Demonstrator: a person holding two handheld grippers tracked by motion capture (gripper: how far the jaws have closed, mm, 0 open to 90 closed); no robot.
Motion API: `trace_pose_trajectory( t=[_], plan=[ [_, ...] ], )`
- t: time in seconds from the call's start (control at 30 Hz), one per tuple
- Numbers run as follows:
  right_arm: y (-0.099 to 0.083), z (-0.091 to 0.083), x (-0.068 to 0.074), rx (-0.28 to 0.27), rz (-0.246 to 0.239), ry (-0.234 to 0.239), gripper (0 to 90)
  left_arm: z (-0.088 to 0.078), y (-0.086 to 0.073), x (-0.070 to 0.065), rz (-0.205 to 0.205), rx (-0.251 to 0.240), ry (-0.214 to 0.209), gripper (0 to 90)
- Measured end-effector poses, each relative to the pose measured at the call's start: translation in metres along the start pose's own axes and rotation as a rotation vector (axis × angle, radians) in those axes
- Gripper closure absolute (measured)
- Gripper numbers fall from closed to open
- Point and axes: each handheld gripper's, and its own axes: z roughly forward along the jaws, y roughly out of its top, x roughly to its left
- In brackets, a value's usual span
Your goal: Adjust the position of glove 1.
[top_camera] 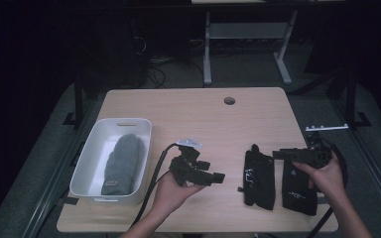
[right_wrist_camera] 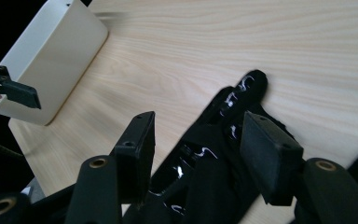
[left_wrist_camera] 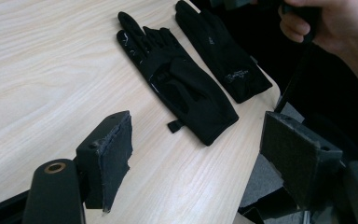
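The right tongs hover wide over the glossy-palmed glove on the worktop; the left tongs gape empty. A shallow pinch could slip off the thin fabric.

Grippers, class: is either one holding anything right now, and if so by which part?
Nothing is held. The left gripper is open over bare table; the right gripper stands open above the black glove.
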Motion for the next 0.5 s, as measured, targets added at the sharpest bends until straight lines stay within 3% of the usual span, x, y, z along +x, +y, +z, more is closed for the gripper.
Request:
trace_pose_trajectory(
  t=[0.5],
  plan=[
    [-0.037, -0.016, -0.022, 0.019, 0.001, -0.106, 45.9, 0.01, -0.005, -0.003, 0.001, 0.018, -0.008, 24.7]
  ],
)
